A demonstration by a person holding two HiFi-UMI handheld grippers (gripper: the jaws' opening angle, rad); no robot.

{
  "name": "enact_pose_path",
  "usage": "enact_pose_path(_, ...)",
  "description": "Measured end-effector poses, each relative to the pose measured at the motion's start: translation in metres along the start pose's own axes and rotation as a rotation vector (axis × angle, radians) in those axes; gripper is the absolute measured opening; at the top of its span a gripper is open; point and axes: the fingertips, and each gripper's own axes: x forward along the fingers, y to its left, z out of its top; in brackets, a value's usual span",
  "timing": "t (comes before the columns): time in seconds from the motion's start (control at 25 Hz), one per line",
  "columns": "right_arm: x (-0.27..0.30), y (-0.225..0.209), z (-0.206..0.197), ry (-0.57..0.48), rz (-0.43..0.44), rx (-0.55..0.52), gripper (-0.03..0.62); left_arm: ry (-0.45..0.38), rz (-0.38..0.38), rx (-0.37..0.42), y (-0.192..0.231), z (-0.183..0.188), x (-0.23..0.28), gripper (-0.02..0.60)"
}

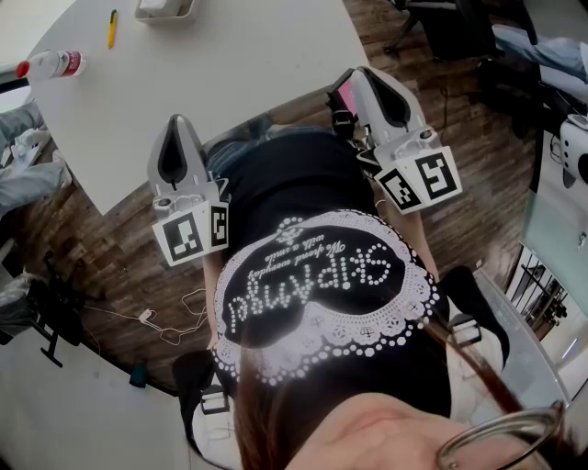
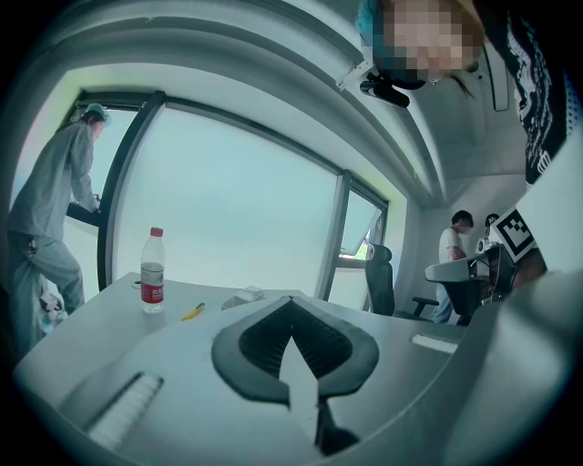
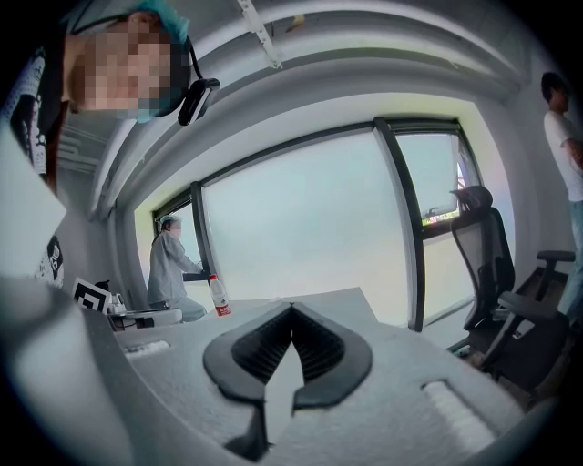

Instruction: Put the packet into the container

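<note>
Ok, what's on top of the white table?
On the white table: a red-capped bottle, a yellow pen and a white container. What is inside the container cannot be seen.

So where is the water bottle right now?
In the head view the water bottle sits at the far left edge of the white table, just left of the yellow pen.
</note>
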Motion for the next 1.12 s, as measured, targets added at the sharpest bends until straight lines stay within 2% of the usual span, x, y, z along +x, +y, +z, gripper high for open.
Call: enact_pose_path(1.12,0.0049,0.0018,-0.0011,0.005,-0.002,-0.001,-0.003,0.001,0.000,-0.008,0.0059,-0.0007,0.0034,0.002)
